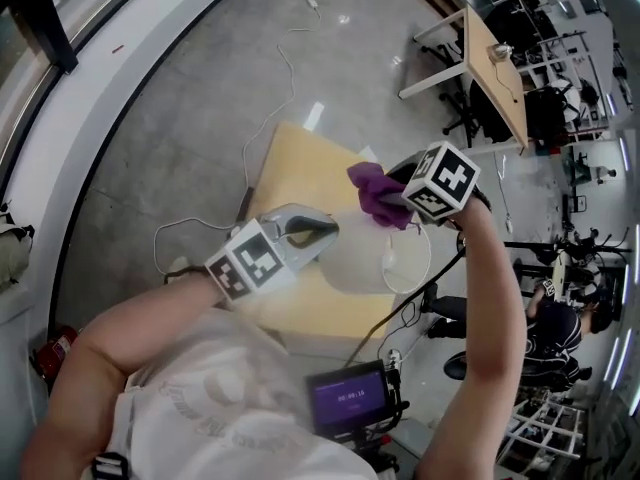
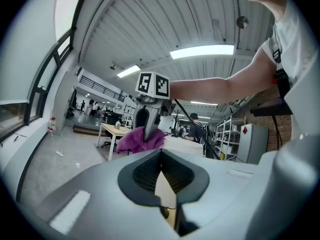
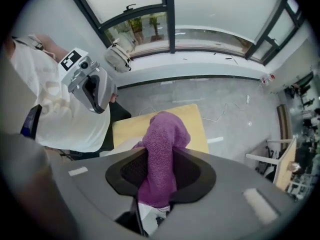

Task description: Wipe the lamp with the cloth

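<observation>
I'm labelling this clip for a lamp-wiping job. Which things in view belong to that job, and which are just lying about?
Part of the job:
- purple cloth, gripped in the right tongs
- white lamp
- yellow table under the lamp

Just lying about:
- white cable on the floor
- far desk
- small screen at the person's waist

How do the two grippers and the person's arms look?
Both the left gripper and right gripper have grey bodies, black fingers and a white cube with black square markers. The person wears a white short-sleeved shirt.
</observation>
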`<state>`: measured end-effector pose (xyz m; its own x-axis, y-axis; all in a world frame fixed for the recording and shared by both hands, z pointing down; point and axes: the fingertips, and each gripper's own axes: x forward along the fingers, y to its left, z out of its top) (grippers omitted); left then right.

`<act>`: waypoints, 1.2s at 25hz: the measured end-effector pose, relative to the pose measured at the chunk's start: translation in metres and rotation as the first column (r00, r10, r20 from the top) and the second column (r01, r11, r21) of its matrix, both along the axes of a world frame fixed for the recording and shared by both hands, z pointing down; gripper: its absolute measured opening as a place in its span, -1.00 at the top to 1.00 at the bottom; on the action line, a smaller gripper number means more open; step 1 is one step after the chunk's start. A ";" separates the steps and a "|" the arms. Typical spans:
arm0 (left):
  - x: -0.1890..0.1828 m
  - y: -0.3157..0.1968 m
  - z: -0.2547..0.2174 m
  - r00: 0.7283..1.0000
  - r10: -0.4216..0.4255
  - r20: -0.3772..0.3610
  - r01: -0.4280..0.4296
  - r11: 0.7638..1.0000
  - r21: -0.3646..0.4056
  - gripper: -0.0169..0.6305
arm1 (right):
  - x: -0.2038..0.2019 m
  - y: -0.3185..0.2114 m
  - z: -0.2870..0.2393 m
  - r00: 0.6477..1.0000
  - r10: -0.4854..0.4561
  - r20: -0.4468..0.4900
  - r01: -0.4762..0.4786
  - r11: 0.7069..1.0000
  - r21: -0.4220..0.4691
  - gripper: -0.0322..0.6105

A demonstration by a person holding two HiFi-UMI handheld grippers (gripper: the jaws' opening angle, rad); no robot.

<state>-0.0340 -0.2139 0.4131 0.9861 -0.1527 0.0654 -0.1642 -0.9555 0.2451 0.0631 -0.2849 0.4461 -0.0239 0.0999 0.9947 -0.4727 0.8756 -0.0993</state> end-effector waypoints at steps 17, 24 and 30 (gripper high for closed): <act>0.050 -0.007 -0.009 0.998 -0.004 0.065 0.003 1.000 0.019 0.95 | 0.041 0.016 0.049 0.917 0.137 0.374 -0.091 0.986 -0.140 0.47; 0.047 -0.014 0.006 0.989 -0.063 0.133 0.061 0.998 0.014 0.95 | 0.056 0.000 0.095 0.893 0.192 0.407 -0.141 0.978 -0.151 0.47; 0.047 -0.019 0.010 0.980 -0.109 0.166 0.107 0.994 0.020 0.95 | 0.076 -0.011 0.130 0.883 0.236 0.406 -0.208 0.972 -0.114 0.47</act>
<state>0.0130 -0.2332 0.4232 0.9391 -0.2595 0.2254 -0.3045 -0.9323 0.1951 0.1394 -0.2956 0.5759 -0.4606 0.1077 0.8811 -0.5574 0.7374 -0.3815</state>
